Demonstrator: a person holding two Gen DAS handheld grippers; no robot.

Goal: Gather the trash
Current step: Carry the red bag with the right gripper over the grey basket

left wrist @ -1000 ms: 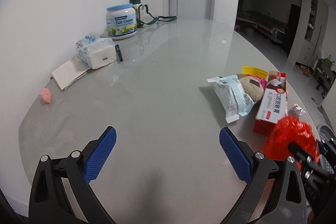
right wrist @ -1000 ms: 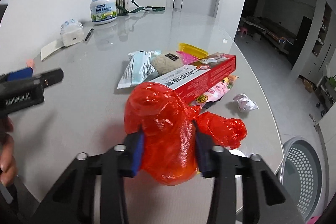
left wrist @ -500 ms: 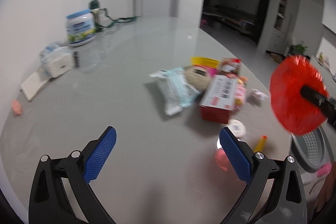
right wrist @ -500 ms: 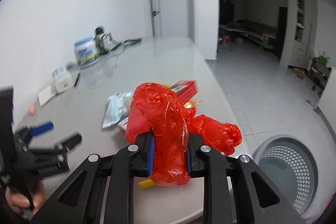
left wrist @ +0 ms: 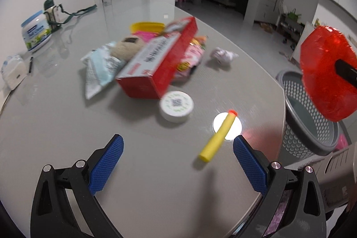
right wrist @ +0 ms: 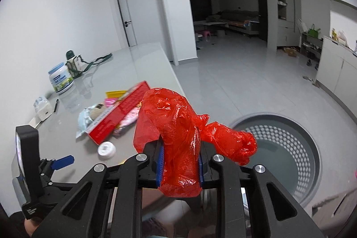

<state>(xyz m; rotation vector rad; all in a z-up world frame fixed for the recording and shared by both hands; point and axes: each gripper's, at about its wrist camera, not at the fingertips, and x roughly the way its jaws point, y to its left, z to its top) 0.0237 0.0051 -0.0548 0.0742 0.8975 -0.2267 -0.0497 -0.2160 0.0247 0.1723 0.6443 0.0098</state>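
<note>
Red plastic bag (right wrist: 178,148) clenched in right gripper (right wrist: 179,162), seemingly above basket (right wrist: 312,148); left gripper (left wrist: 177,162) agape.

The table (left wrist: 67,122) bore a box (left wrist: 156,59) lying on a heap of packets (left wrist: 100,68). A tub (left wrist: 176,106) sat just before the box, a dart (left wrist: 217,135) to its right, a paper wad (left wrist: 223,55) behind. A tin (left wrist: 35,34) and flask (left wrist: 51,12) stood far back left. A basket (right wrist: 287,148) stood on the floor off the table's right edge, a bag (right wrist: 178,144) held above its near rim.

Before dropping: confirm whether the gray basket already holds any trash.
No, the gray basket shows only its bare bottom in the right wrist view.
</note>
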